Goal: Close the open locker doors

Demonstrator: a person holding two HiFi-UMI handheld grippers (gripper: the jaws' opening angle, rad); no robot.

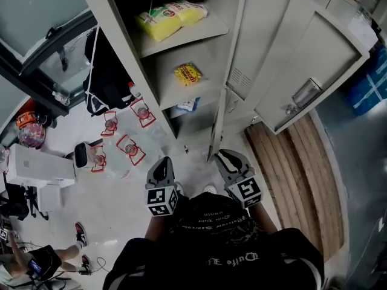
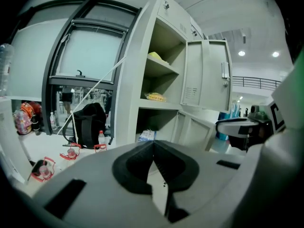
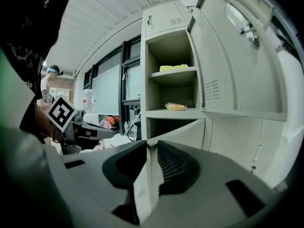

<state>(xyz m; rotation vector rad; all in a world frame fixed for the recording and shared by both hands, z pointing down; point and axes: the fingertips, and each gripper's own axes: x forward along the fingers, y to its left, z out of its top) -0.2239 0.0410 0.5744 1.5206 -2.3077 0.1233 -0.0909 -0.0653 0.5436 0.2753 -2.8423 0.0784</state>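
Left gripper [image 2: 153, 144]: fingers are together at the tips, nothing pinched in there. Right gripper [image 3: 151, 146]: fingers sit a sliver apart, also nothing between them, you just see locker through the slit. Head view has both held up close to the person's chest, side by side, well short of the locker [image 1: 124, 41] and touching none of it.

Both of the locker's doors hang open. The upper door [image 1: 266, 41] is swung out to the right, vent slots near its hinge edge. The lower door [image 3: 183, 132] is only obvious in the right gripper view, where it angles out toward the camera. From the head view it's nearly edge-on.

Inside: yellow packs [image 1: 172, 18] at the front edge of the top shelf, a snack bag [image 1: 188, 74] on the middle shelf, and a blue-and-white pack [image 1: 188, 106] in the bottom compartment. Only the head and left gripper views catch that last one.

Left gripper view gets you the black backpack [image 2: 88, 125] on the floor just beside the locker's left side, with a window [image 2: 92, 53] above it. Head view adds red-labelled bottles [image 1: 130, 148] scattered on the floor [image 1: 121, 204] left of the locker and wooden planks [image 1: 296, 162] to its right.
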